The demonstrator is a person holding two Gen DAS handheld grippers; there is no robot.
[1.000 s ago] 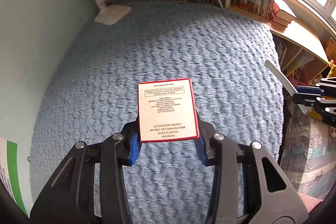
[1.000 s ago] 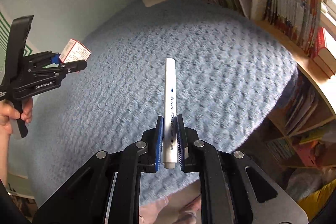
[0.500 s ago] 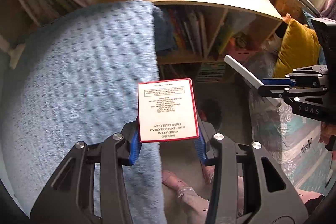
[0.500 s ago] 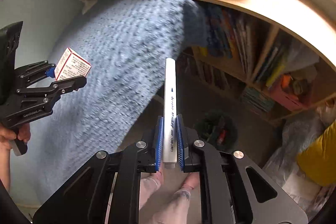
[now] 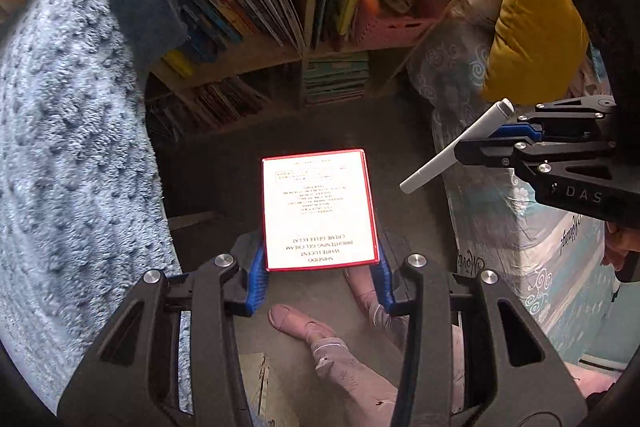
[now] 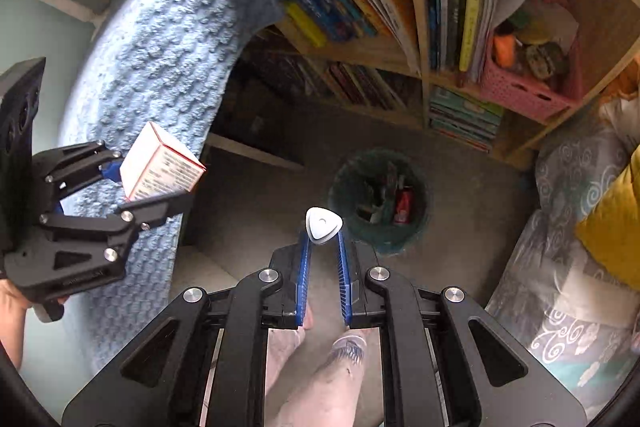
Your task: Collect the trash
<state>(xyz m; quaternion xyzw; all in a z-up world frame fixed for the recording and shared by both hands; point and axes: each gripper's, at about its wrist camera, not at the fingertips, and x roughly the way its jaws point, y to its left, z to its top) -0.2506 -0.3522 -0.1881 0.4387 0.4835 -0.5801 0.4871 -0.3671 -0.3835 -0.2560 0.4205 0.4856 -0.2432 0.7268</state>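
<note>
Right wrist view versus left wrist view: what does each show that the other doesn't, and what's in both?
Only the right wrist view shows the bin on the floor, already holding trash, just ahead of the pen tip, and the pink basket's contents.

Only the left wrist view shows the box's printed face and the pen side-on in the right gripper.

Both show the box held in the left gripper, the pen, the blue blanket, the bookshelf and the yellow pillow.
</note>
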